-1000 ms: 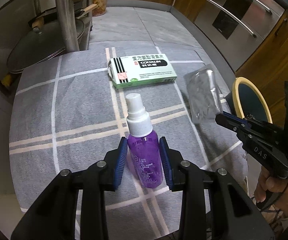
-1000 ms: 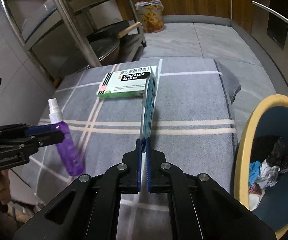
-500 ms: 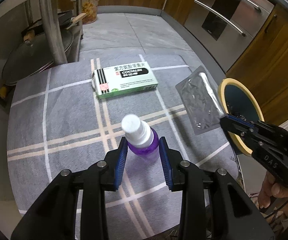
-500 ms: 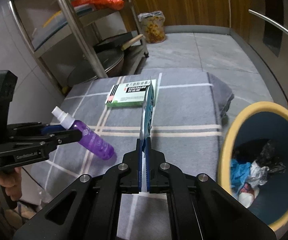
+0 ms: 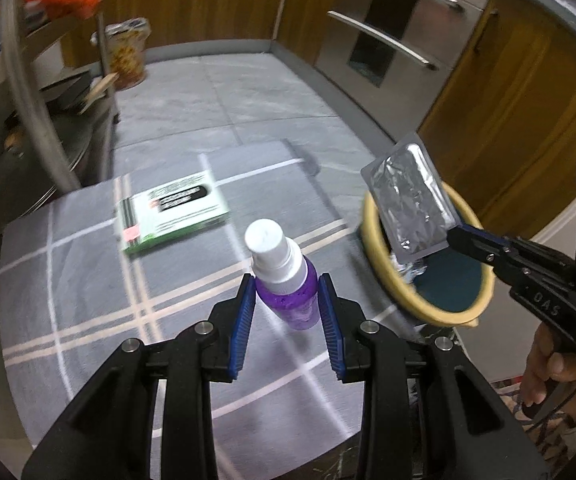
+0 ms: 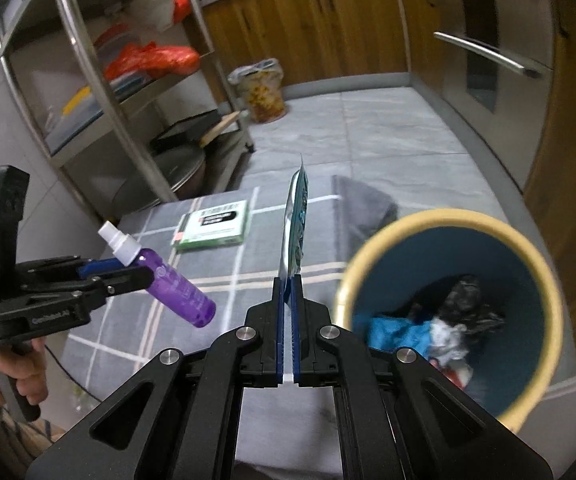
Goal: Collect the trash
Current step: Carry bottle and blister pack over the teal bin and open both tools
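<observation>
My left gripper (image 5: 287,280) is shut on a purple spray bottle (image 5: 288,280) with a white cap and holds it tilted above the grey checked cloth (image 5: 87,280); the bottle also shows in the right wrist view (image 6: 171,280). My right gripper (image 6: 287,280) is shut on a silver blister pack (image 6: 295,224), seen edge-on, and holds it up beside the bin; its foil face shows in the left wrist view (image 5: 412,200). The blue bin with a yellow rim (image 6: 368,248) stands to the right with trash inside. A green and white medicine box (image 5: 171,212) lies on the cloth.
A metal rack (image 6: 87,92) with pans and bags stands at the left behind the table. A bagged bin (image 6: 261,92) stands on the tiled floor. Wooden cabinets and steel oven doors (image 5: 400,36) line the right side.
My left gripper has lifted the spray bottle off the cloth and tilted it. My right gripper has raised the blister pack and carried it toward the bin. Both views have risen.
</observation>
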Demonstrator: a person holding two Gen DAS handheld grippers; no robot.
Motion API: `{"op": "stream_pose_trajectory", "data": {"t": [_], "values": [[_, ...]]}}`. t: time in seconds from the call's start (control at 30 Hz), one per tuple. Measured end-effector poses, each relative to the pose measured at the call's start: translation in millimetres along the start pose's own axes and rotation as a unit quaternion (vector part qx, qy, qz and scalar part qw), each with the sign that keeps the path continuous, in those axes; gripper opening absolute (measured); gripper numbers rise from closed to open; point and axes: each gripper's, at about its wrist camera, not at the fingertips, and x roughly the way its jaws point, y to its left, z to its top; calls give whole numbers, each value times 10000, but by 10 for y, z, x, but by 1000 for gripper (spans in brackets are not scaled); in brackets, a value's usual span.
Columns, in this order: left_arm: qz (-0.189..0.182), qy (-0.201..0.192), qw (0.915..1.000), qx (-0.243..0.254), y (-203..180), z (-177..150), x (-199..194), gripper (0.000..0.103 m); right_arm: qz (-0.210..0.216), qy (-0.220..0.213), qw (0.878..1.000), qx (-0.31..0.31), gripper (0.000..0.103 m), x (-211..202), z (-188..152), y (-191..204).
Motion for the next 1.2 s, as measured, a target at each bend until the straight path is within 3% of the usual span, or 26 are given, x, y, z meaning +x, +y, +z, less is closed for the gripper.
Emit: {"op": "stream_pose_trajectory", "data": {"t": [0.33, 0.6, 1.2], "values": [[-427, -99, 9983, 394, -714, 226, 140, 32, -405, -119, 9987, 292, 4, -362, -168, -532], [-545, -41, 9953, 804, -1195, 274, 380, 32, -652, -34, 9964, 537, 4, -408, -300, -830], [-594, 421, 9920, 1030, -1603, 248, 982, 32, -798, 318, 9922, 900, 4, -205, -467, -1140]]}}
